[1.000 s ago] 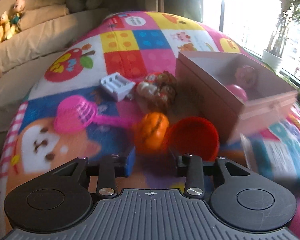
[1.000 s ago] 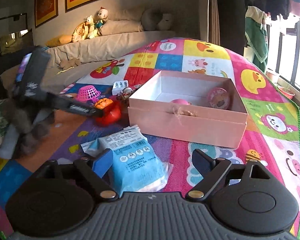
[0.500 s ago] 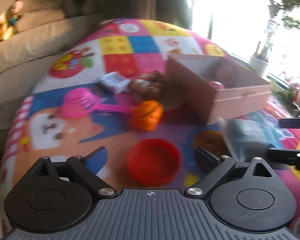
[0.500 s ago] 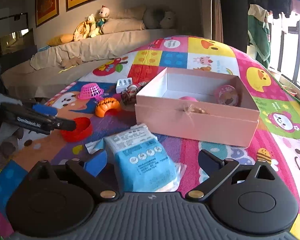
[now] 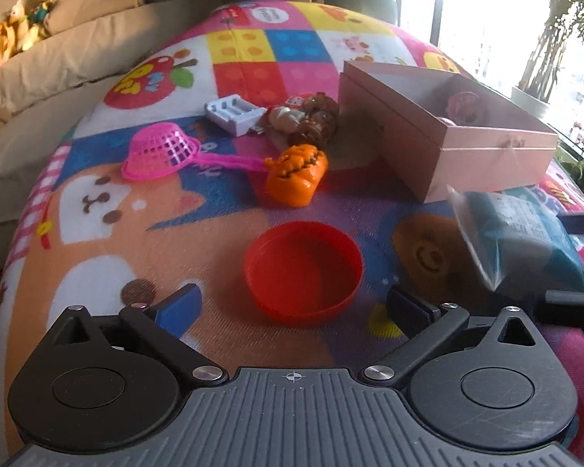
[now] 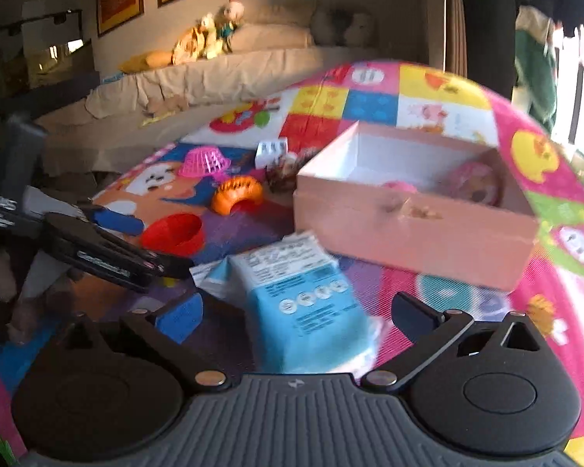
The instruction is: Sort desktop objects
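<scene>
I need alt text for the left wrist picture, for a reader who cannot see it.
The open left gripper hovers over a colourful play mat, its fingers on either side of a red bowl. Beyond lie an orange toy, a pink strainer and an open pink box; a blue packet is at right.

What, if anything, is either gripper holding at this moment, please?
Nothing: the left gripper is open before the red bowl, the right gripper open around the blue packet.
</scene>
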{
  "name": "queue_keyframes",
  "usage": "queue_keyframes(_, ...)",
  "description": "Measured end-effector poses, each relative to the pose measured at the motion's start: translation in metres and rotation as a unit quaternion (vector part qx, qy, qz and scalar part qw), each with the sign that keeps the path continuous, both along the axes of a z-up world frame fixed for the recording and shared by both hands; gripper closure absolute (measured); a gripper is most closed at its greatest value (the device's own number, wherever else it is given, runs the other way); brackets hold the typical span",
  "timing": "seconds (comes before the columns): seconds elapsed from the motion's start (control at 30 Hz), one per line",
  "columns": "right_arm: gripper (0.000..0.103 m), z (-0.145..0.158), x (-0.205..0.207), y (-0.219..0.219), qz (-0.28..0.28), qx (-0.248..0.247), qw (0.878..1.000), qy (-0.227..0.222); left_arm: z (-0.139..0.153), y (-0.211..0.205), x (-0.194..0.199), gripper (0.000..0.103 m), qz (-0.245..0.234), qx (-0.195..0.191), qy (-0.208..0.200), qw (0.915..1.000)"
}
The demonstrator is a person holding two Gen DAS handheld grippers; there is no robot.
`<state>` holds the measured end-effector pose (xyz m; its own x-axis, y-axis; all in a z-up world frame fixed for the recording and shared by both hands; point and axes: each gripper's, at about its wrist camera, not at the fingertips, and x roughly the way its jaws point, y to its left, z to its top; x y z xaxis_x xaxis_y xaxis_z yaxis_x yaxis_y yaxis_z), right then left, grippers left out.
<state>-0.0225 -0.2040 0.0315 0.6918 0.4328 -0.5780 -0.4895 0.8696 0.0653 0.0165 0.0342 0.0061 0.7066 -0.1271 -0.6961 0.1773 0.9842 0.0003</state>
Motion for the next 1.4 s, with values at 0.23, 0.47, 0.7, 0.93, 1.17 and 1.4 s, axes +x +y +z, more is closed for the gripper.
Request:
queue_keyframes(0.23,0.0,0.016,-0.017,0.007,0.059,0.034,0.997,-0.033,-0.002,0.0,-0.005,0.0,-0.001,0.007,-0.006,1.0)
queue_keyframes(0.47,0.011,0.006,0.02,0.003,-0.002,0.074,0.996,0.058,-0.001,-0.003,-0.01,0.0,0.007,0.015,-0.01,0.9998)
queue_keyframes(0.7,0.03,0.001,0.026,0.024,0.006,0.077,0.993,0.084,0.002,-0.001,-0.002,0.0,0.005,-0.002,0.001,1.0)
queue_keyframes(0.93,0.036,0.002,0.022,-0.001,-0.041,0.051,0.994,0.084,0.002,-0.01,0.016,0.003,0.011,-0.011,-0.01,0.9998)
queue_keyframes(1.17,0.042,0.008,0.002,-0.011,-0.013,0.035,0.994,0.099,0.007,-0.026,0.005,0.034,-0.026,0.026,-0.031,0.9988)
queue_keyframes(1.4,0.047,0.066,-0.014,-0.038,-0.033,0.07,0.997,0.019,0.086,-0.036,-0.013,0.034,-0.063,0.004,-0.132,0.9892)
